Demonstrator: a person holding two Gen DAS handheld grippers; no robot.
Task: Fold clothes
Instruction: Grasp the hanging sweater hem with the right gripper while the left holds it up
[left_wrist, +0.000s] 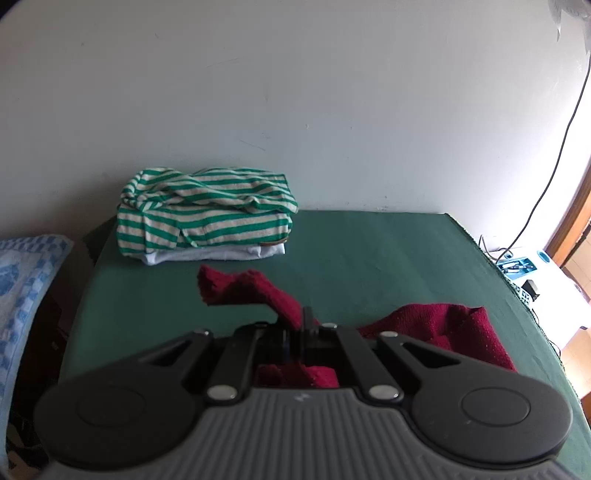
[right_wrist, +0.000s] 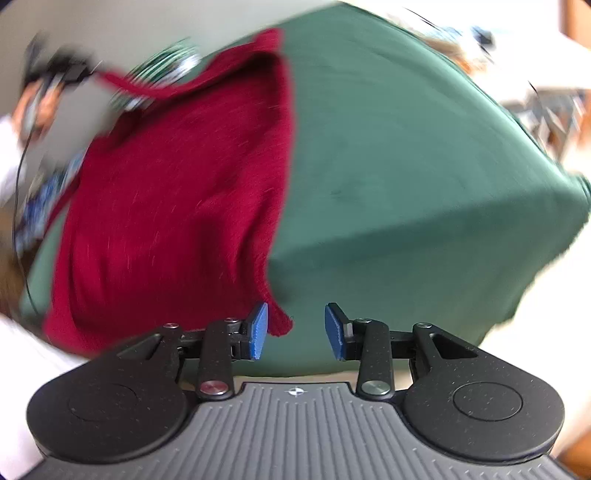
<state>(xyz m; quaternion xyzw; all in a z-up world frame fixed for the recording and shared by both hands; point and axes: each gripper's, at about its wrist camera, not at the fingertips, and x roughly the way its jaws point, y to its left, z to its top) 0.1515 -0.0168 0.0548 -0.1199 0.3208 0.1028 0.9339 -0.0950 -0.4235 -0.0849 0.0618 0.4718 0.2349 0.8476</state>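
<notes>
While the dark red knitted garment (right_wrist: 173, 206) lies spread on the green cloth-covered table (right_wrist: 388, 166), the left gripper (left_wrist: 295, 325) pinches one raised corner tight. Right gripper (right_wrist: 298, 328): blue pads (right_wrist: 258, 330) parted, gripping nothing, garment's near corner just beside the left pad. Folded green-and-white striped shirt (left_wrist: 207, 210) sits behind, near the wall.

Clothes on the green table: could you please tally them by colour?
Red: 1, the sweater, pinched in the left gripper.
Green-striped: 1, the shirt topping the stack.
White: 1, the garment under it.
Total: 3
</notes>
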